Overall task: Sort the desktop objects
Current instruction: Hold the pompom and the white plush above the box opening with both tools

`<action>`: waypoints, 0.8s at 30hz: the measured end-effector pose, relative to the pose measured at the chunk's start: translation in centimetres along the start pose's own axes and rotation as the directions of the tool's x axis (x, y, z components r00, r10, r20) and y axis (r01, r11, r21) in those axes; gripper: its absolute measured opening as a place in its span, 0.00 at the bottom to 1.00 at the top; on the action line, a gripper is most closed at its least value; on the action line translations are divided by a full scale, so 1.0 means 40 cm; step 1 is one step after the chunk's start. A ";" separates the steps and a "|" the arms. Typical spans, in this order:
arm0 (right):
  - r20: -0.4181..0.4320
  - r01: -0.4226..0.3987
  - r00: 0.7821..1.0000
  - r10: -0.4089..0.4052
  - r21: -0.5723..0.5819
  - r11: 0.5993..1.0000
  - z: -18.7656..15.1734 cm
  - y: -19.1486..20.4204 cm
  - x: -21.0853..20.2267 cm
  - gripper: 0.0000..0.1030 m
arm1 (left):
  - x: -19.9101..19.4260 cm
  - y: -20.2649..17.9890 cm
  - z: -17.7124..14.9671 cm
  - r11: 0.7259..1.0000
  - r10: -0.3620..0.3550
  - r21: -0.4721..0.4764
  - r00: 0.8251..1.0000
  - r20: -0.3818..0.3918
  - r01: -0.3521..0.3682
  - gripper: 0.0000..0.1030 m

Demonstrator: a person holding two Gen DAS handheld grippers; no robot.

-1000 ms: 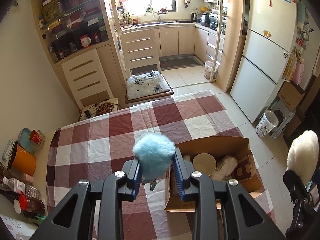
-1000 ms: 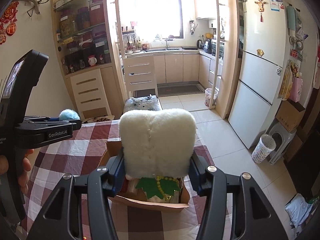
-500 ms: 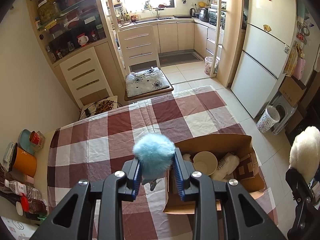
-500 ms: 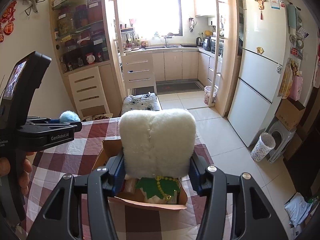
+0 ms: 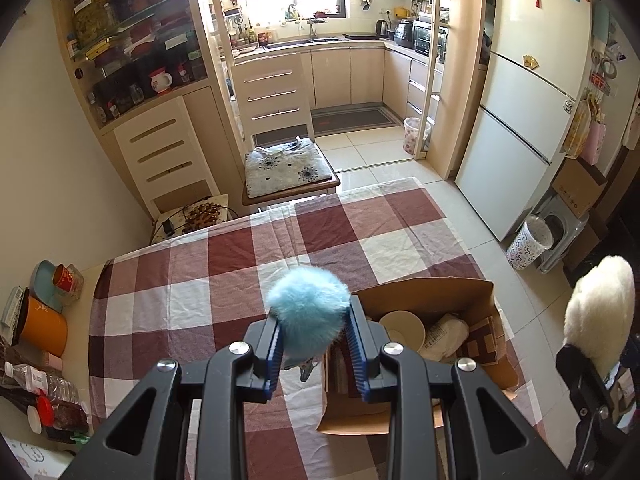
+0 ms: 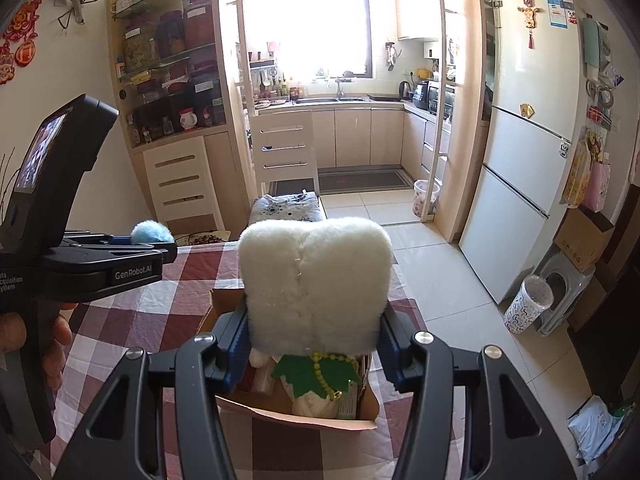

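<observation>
A checked red-and-white tablecloth (image 5: 224, 280) covers the table and fills the lower half of the left wrist view; in the right wrist view it runs off to the left under the other tool. On the cloth, at its right side near the table edge, stands an open cardboard box (image 5: 424, 292) with its flaps up. Inside it lie a pale paper bowl (image 5: 402, 328), a white wrapped packet (image 5: 446, 334) just beside the bowl, and a brown patterned item against the right wall.

The right gripper (image 6: 314, 340) clamps a white plush toy (image 6: 314, 280) between its blue pads, the jaws partly closed and pressing on the toy's lower sides. The toy stands upright above the box, with a green felt leaf and a string of yellow beads (image 6: 320, 372) hanging under it. From the left wrist view the same toy shows at the far right edge, out past the table.

The left gripper (image 5: 314, 340) pinches a fluffy blue pompom (image 5: 308, 308), jaws narrowed onto it from both sides; the ball bulges above the fingertips. It hangs over the cloth just left of the box. A small metal clasp (image 5: 306, 372) dangles below the pompom. A person's fingers wrap the left tool's handle at the left edge of the right wrist view
</observation>
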State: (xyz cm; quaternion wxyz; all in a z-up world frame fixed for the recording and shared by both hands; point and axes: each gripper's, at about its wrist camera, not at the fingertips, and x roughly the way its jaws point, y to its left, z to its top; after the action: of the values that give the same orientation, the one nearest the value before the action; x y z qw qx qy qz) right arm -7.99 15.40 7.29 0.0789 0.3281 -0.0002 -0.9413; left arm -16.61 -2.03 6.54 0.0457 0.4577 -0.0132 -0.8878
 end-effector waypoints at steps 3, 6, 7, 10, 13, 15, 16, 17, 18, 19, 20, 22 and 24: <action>-0.001 -0.003 1.000 0.003 -0.001 1.000 0.001 0.001 0.001 0.53 | 0.000 -0.005 0.001 1.000 -0.007 0.001 1.000 -0.002 0.007 0.28; -0.002 -0.002 1.000 0.002 -0.001 1.000 0.002 0.001 0.002 0.53 | -0.001 -0.009 0.002 1.000 -0.011 0.005 1.000 -0.001 0.011 0.28; -0.002 -0.002 1.000 0.002 -0.001 1.000 0.002 0.002 0.001 0.53 | -0.001 -0.010 0.003 1.000 -0.012 0.006 1.000 -0.001 0.012 0.28; -0.002 -0.001 1.000 0.001 0.000 1.000 0.002 0.002 0.001 0.53 | 0.000 -0.014 0.004 1.000 -0.016 0.006 1.000 -0.002 0.016 0.28; -0.001 0.000 1.000 0.000 0.000 1.000 0.002 0.002 0.001 0.53 | 0.001 -0.017 0.004 1.000 -0.018 0.009 1.000 -0.003 0.018 0.28; -0.001 0.000 1.000 0.000 0.000 1.000 0.002 0.004 0.002 0.53 | 0.002 -0.018 0.004 1.000 -0.020 0.009 1.000 -0.005 0.021 0.28; -0.002 0.000 1.000 0.000 0.000 1.000 0.002 0.005 0.003 0.53 | 0.003 -0.019 0.004 1.000 -0.021 0.010 1.000 -0.006 0.021 0.28; -0.002 0.000 1.000 0.000 -0.001 1.000 0.001 0.006 0.003 0.53 | 0.003 -0.019 0.004 1.000 -0.022 0.011 1.000 -0.007 0.022 0.28; -0.003 0.000 1.000 0.000 0.000 1.000 0.001 0.007 0.003 0.53 | 0.004 -0.020 0.005 1.000 -0.024 0.011 1.000 -0.008 0.024 0.28; -0.002 0.000 1.000 0.000 0.000 1.000 0.001 0.007 0.003 0.53 | 0.005 -0.021 0.005 1.000 -0.025 0.013 1.000 -0.009 0.025 0.28; -0.003 0.000 1.000 0.000 0.000 1.000 0.001 0.007 0.003 0.53 | 0.006 -0.023 0.006 1.000 -0.025 0.014 1.000 -0.010 0.025 0.28; -0.003 0.000 1.000 0.000 0.000 1.000 0.000 0.007 0.003 0.53 | 0.008 -0.026 0.006 1.000 -0.025 0.016 1.000 -0.011 0.025 0.28; -0.004 -0.001 1.000 0.001 -0.001 1.000 -0.001 0.008 0.003 0.53 | 0.010 -0.028 0.006 1.000 -0.026 0.018 1.000 -0.012 0.026 0.28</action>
State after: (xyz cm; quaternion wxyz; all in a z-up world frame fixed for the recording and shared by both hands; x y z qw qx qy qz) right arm -8.04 15.08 7.20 0.0793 0.3300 0.0002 -0.9407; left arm -17.11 -0.95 6.30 0.0302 0.4636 -0.0148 -0.8854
